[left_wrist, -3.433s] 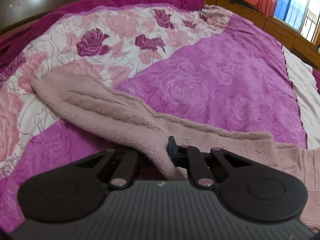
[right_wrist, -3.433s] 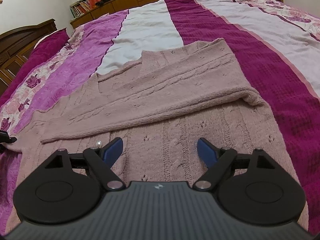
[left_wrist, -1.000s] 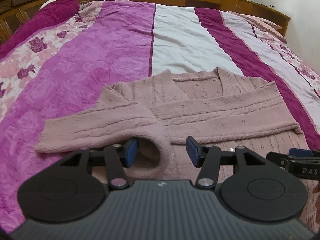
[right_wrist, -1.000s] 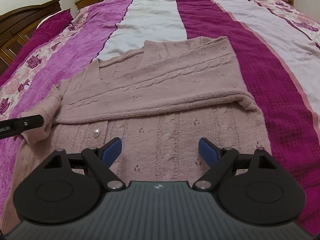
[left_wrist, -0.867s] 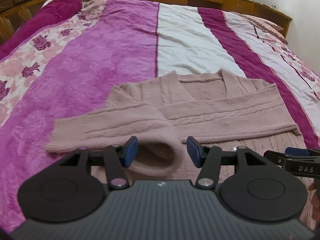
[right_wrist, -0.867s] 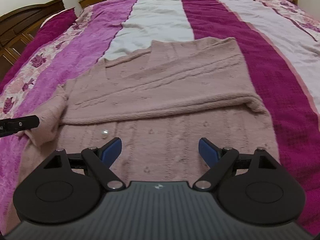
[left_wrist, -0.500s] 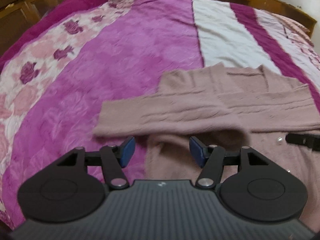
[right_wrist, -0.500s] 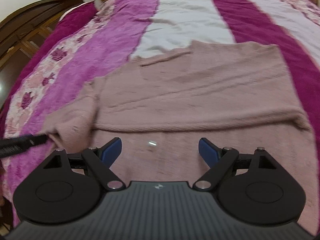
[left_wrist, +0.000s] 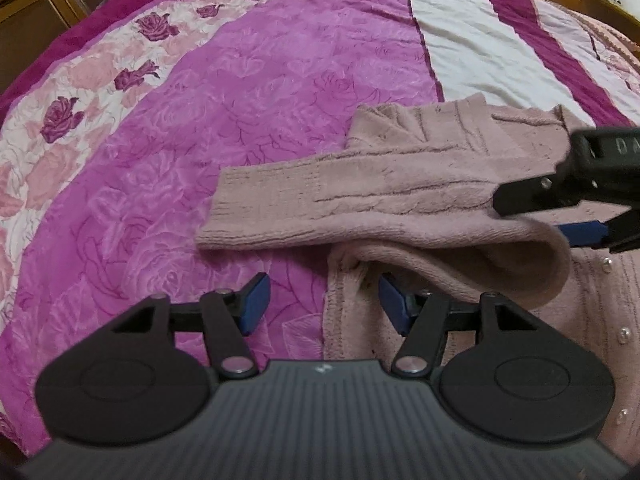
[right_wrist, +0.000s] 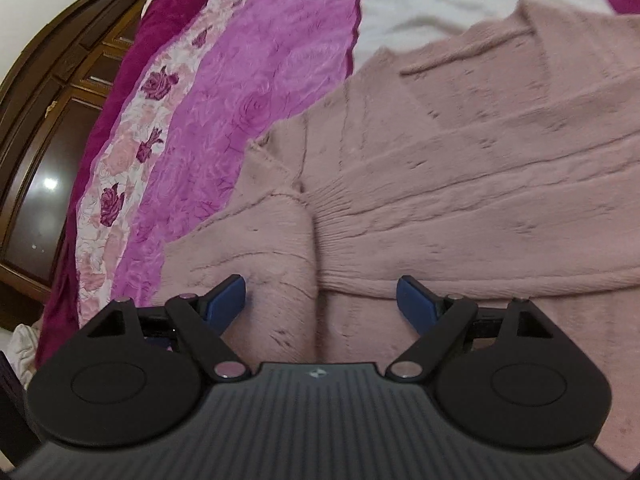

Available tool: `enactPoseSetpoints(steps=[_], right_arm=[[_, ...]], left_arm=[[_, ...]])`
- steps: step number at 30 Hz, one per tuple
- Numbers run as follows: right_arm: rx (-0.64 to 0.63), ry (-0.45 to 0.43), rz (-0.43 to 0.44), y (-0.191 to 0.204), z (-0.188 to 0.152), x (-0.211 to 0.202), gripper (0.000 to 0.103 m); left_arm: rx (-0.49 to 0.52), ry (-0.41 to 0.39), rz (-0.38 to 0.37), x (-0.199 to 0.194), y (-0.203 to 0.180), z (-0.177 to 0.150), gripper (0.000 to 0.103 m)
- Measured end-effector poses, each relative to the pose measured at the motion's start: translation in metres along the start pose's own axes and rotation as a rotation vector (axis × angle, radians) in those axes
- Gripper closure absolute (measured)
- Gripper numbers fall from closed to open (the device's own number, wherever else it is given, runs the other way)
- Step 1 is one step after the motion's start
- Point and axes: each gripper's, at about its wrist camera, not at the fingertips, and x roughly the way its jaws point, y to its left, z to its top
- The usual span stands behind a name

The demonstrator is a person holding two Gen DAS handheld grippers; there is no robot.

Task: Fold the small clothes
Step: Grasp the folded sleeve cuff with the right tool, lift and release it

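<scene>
A pink knitted cardigan (left_wrist: 460, 168) with pearl buttons lies flat on the bed. Its left sleeve (left_wrist: 320, 208) is doubled back on itself, with the cuff pointing left over the bedspread. My left gripper (left_wrist: 324, 304) is open and low over the cardigan's left side edge, holding nothing. The right gripper (left_wrist: 532, 218) comes in from the right, just over the sleeve's fold. In the right wrist view the right gripper (right_wrist: 322, 302) stands wide open, nothing gripped, above where the left sleeve (right_wrist: 260, 248) meets the other sleeve (right_wrist: 480, 220), which is folded across the chest.
The bedspread (left_wrist: 240, 100) has purple, white and magenta stripes and a rose-print band (left_wrist: 100, 92) on the left. A dark wooden wardrobe (right_wrist: 48, 152) stands past the bed's left edge. White cloth (right_wrist: 22, 344) lies on the floor there.
The left gripper has let go of the sleeve and pulled back to the left; the sleeve now lies doubled back. The right gripper has swung left across the cardigan to the sleeve's fold.
</scene>
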Motion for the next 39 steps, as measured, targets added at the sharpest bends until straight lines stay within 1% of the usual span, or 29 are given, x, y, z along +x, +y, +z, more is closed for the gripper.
enactPoseSetpoints(steps=[1, 2, 3, 4, 5, 6, 8, 9, 14, 16, 18, 20, 22, 26, 30, 31, 33, 34, 35, 37, 39], right_arm=[[-0.008, 0.007, -0.001, 0.003, 0.002, 0.004, 0.016], [-0.023, 0.013, -0.004, 0.007, 0.002, 0.007, 0.02], [-0.039, 0.02, -0.006, 0.011, 0.004, 0.011, 0.029], [-0.058, 0.03, -0.005, 0.016, 0.006, 0.014, 0.036], [-0.07, 0.035, -0.007, 0.018, 0.007, 0.015, 0.052], [-0.084, 0.045, -0.002, 0.022, 0.008, 0.016, 0.073], [-0.121, 0.051, 0.01, 0.031, 0.011, 0.016, 0.088], [-0.162, 0.035, 0.008, 0.039, 0.012, 0.013, 0.09], [-0.413, -0.123, -0.028, 0.078, 0.021, -0.019, 0.092], [-0.535, -0.22, -0.076, 0.092, 0.022, -0.035, 0.093], [-0.649, -0.316, -0.145, 0.099, 0.017, -0.049, 0.093], [-0.693, -0.362, -0.204, 0.094, 0.015, -0.053, 0.093], [-0.681, -0.362, -0.254, 0.079, 0.015, -0.049, 0.093], [-0.62, -0.306, -0.322, 0.037, 0.013, -0.029, 0.093], [-0.543, -0.2, -0.332, -0.001, 0.01, -0.003, 0.092], [-0.531, -0.194, -0.332, -0.006, 0.008, 0.0, 0.092], [-0.523, -0.21, -0.316, -0.007, 0.004, 0.002, 0.09], [-0.518, -0.209, -0.315, -0.005, 0.003, 0.001, 0.087], [-0.508, -0.215, -0.316, -0.003, 0.004, -0.003, 0.082], [-0.502, -0.242, -0.301, 0.004, 0.002, -0.012, 0.074], [-0.508, -0.276, -0.282, 0.014, -0.006, -0.026, 0.054]], left_arm=[[-0.001, 0.004, 0.004, 0.002, 0.0, 0.0, 0.041], [-0.001, 0.007, 0.005, 0.004, -0.001, 0.0, 0.041], [-0.003, 0.007, 0.005, 0.005, -0.001, 0.0, 0.041], [-0.007, 0.007, 0.004, 0.005, 0.0, 0.001, 0.041], [-0.01, 0.007, 0.004, 0.006, 0.0, 0.002, 0.041], [-0.013, 0.006, 0.003, 0.006, 0.0, 0.002, 0.041], [-0.017, 0.005, 0.003, 0.007, 0.0, 0.004, 0.041], [-0.018, 0.006, 0.002, 0.008, -0.001, 0.005, 0.041], [-0.028, 0.016, 0.014, 0.016, -0.002, 0.007, 0.041], [-0.027, 0.018, 0.016, 0.018, -0.002, 0.006, 0.041], [-0.026, 0.019, 0.016, 0.019, -0.002, 0.005, 0.041], [-0.025, 0.019, 0.016, 0.021, -0.001, 0.005, 0.039], [-0.023, 0.019, 0.015, 0.021, -0.001, 0.004, 0.039], [-0.017, 0.019, 0.013, 0.022, -0.002, 0.003, 0.038], [-0.013, 0.019, 0.014, 0.021, -0.003, 0.003, 0.038], [-0.016, 0.02, 0.01, 0.02, -0.003, 0.004, 0.038], [-0.026, 0.022, -0.002, 0.016, 0.0, 0.005, 0.038], [-0.03, 0.022, -0.01, 0.013, 0.002, 0.007, 0.038], [-0.032, 0.022, -0.018, 0.01, 0.003, 0.007, 0.038], [-0.029, 0.014, -0.024, 0.004, 0.006, 0.009, 0.038], [-0.022, 0.001, -0.023, -0.004, 0.009, 0.01, 0.039]])
